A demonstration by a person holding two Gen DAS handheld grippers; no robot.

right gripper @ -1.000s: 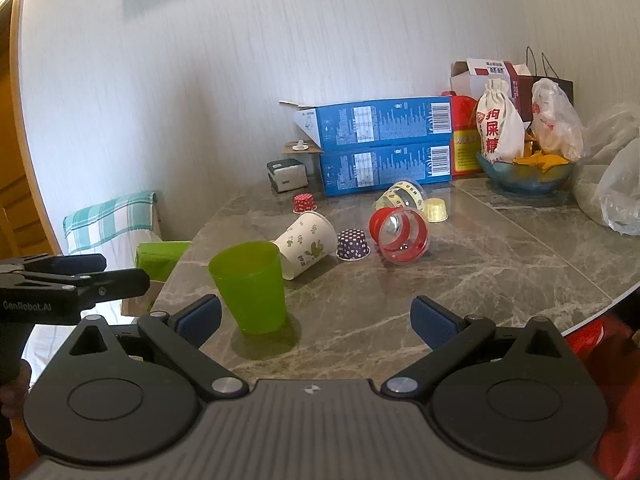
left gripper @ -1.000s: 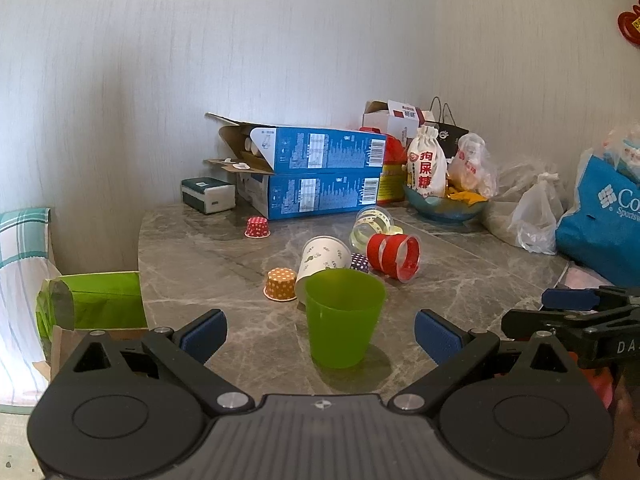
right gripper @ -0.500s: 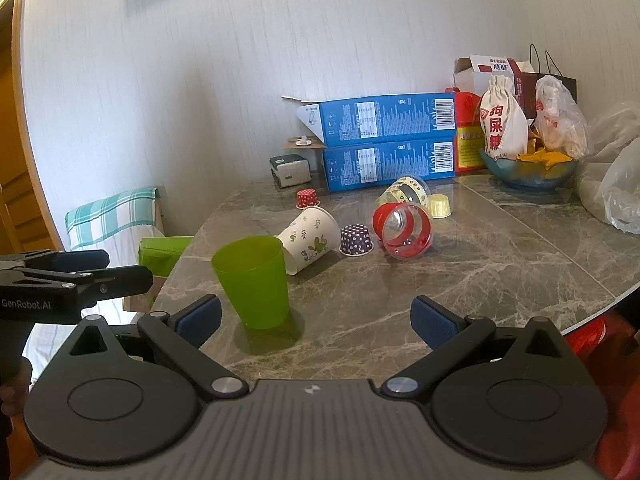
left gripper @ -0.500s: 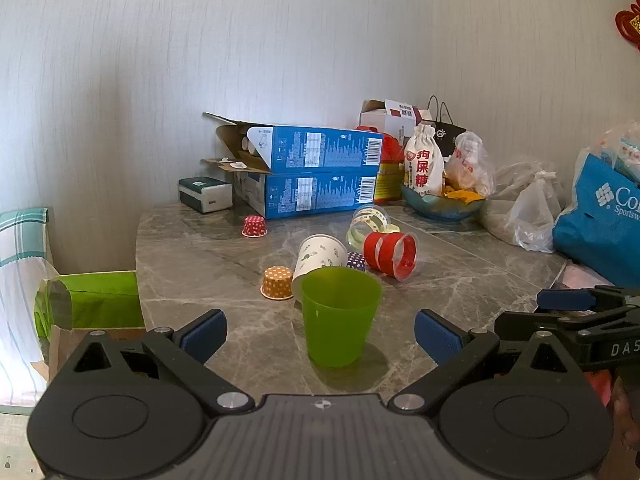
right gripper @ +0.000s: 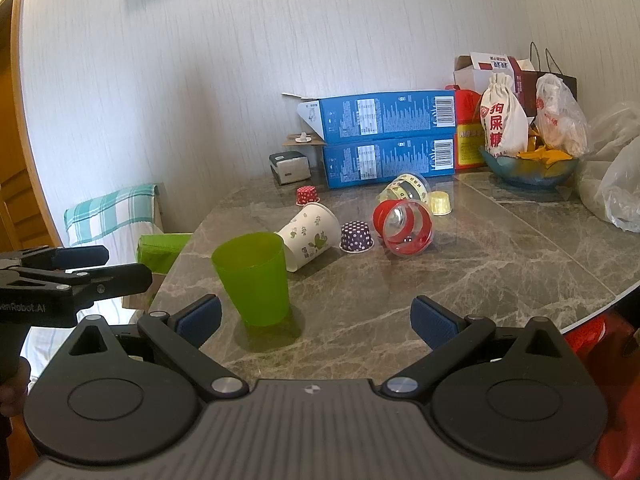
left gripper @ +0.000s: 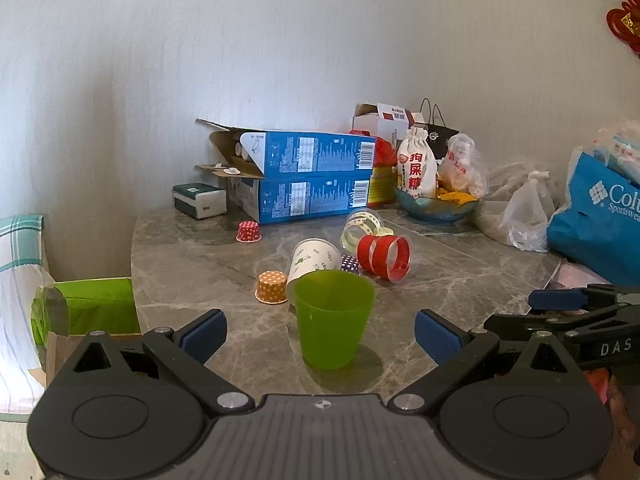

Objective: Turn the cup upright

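A green plastic cup stands upright on the grey marble table, just beyond my left gripper, which is open and empty. It also shows in the right wrist view, left of my open, empty right gripper. Behind it a white paper cup with green leaves lies on its side. A red clear cup and a yellow-patterned clear cup also lie on their sides.
Small cupcake liners sit upside down: orange, red, purple, yellow. Stacked blue boxes, a white sack in a bowl and bags crowd the back and right. A green box sits off the left edge.
Both grippers have drawn back slightly from the table; the green cup looks a little farther away. Nothing on the table has moved.
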